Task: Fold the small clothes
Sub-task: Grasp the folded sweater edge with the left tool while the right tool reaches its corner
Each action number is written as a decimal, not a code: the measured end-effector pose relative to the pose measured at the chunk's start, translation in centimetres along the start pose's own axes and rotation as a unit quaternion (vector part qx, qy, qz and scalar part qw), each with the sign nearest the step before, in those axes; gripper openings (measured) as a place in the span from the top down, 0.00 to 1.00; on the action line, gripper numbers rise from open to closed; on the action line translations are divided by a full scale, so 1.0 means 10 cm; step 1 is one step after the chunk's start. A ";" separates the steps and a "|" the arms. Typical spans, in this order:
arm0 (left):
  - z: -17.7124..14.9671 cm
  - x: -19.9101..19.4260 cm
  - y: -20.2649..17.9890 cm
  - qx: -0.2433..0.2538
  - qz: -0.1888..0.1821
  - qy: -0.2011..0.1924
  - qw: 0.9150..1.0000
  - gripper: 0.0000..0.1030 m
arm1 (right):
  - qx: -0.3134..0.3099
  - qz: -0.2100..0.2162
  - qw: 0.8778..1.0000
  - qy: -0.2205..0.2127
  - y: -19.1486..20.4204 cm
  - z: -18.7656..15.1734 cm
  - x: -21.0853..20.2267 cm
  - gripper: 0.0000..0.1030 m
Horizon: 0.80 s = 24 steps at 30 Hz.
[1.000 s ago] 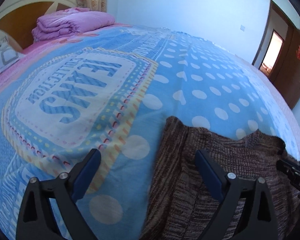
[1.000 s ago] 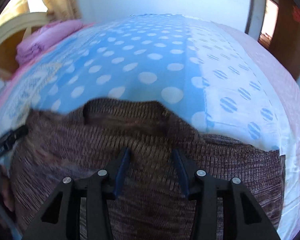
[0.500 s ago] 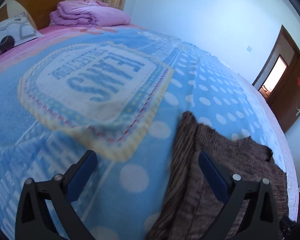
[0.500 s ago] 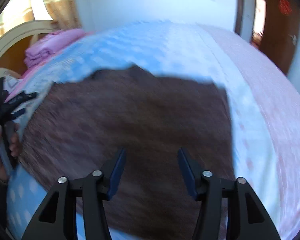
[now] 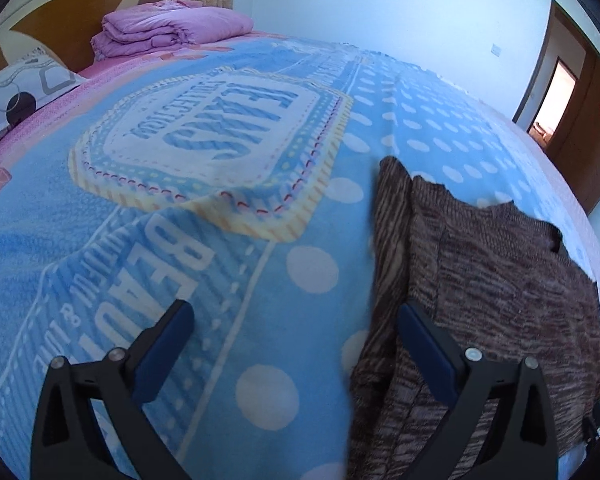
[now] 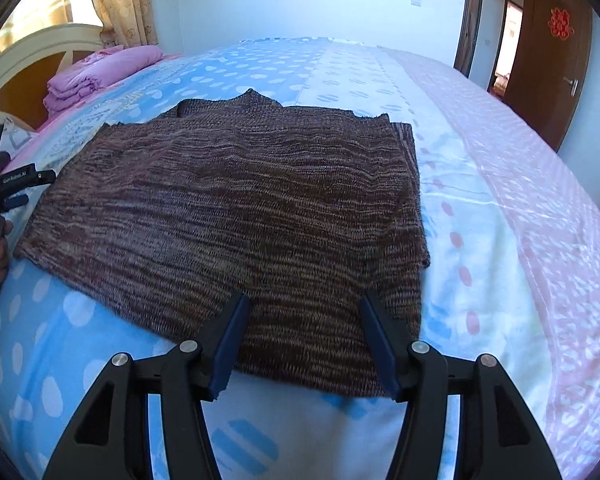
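Your right claw [image 6: 302, 330] hangs open and empty, having just widened, over the near hem of the brown knit sweater [image 6: 236, 200] lying flat at frame centre on the bed [image 6: 500, 240]. Your left claw [image 5: 296, 336], wide open, straddles its folded left edge at lower right.

Sweater [image 6: 228, 216] flat on the bed [image 6: 520, 208], a gripper at each of two edges.

The sweater lies spread on the blanket [image 5: 228, 264], its sleeves folded in over the body. It sits toward the near edge of the bed, with the blanket's dotted part running on behind it to the far edge. The right gripper [image 6: 304, 336] stands over the sweater's near hem, the left gripper [image 5: 296, 340] over its left side edge, one finger above the knit, the other above the blanket. A folded quilt [image 5: 168, 32] and a pillow [image 5: 24, 92] lie at the headboard [image 5: 68, 16], far left. A door [image 6: 556, 56] stands beyond the bed's right corner.
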<state>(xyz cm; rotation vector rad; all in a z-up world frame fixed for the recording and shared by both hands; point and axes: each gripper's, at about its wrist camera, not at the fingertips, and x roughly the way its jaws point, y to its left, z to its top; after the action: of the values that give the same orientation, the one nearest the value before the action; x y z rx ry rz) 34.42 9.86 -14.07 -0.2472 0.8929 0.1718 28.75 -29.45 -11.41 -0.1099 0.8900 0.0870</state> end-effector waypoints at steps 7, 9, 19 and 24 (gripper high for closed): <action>0.02 0.03 -0.06 0.050 0.018 0.012 0.998 0.00 | -0.098 0.019 0.994 -0.039 0.74 0.14 -0.25 0.39; 0.03 0.05 -0.06 0.056 0.017 0.014 0.998 0.00 | -0.142 0.037 0.988 -0.042 1.09 0.16 -0.23 0.39; 0.03 0.09 -0.09 0.064 0.009 0.017 0.998 0.00 | -0.271 0.047 0.959 -0.069 2.29 0.07 -0.07 0.39; 0.05 0.12 -0.12 0.074 0.006 0.018 0.997 0.00 | -0.281 0.041 0.957 -0.066 2.49 0.04 0.05 0.39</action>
<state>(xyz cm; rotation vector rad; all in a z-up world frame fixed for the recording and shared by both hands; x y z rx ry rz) 35.82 8.89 -14.50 -0.1071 0.9376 0.1129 26.32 -4.69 -13.08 -0.5927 0.7154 0.4204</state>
